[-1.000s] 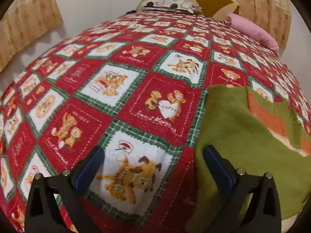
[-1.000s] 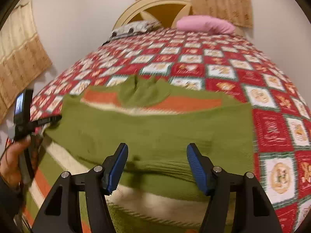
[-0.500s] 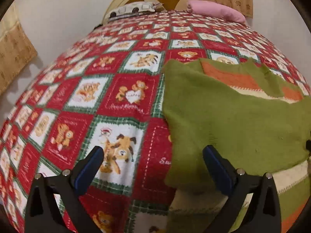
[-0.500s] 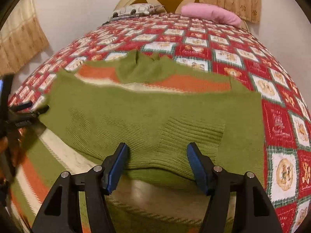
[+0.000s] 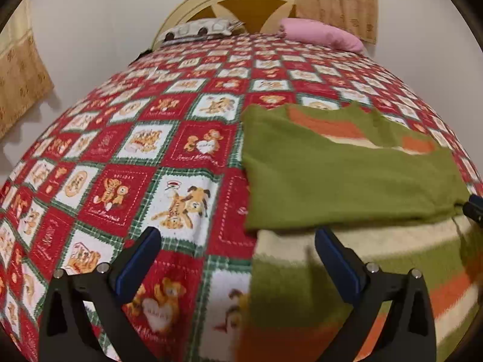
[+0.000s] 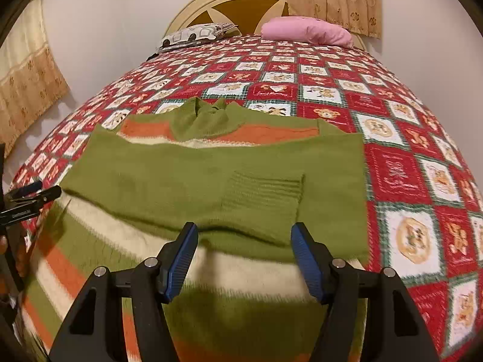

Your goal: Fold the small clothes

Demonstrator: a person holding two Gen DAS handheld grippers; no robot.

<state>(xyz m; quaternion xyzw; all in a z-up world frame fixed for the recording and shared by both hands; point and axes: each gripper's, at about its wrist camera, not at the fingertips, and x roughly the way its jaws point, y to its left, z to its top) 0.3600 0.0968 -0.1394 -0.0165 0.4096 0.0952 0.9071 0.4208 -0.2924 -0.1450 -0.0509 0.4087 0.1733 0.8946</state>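
A green knit sweater (image 6: 211, 175) with orange and cream stripes lies flat on the bed, collar toward the headboard. Both sleeves are folded across its chest, and a ribbed cuff (image 6: 262, 193) lies on top. My right gripper (image 6: 244, 241) hovers open over the sweater's middle, just short of the cuff, with nothing between its fingers. My left gripper (image 5: 238, 241) stands open above the sweater's (image 5: 347, 181) left edge, one finger over the quilt and one over the cream stripe. The left gripper (image 6: 36, 193) also shows at the left rim of the right wrist view.
A red, white and green patchwork quilt (image 5: 135, 166) covers the whole bed. A pink pillow (image 6: 308, 33) and a patterned pillow (image 6: 196, 33) lie against the cream headboard (image 6: 241, 3). Curtains hang at the left and behind. The wall is close on both sides.
My left gripper has drawn back and up and rolled, so the sweater now fills the right half of its view. My right gripper has pulled back a little. Both stay open.
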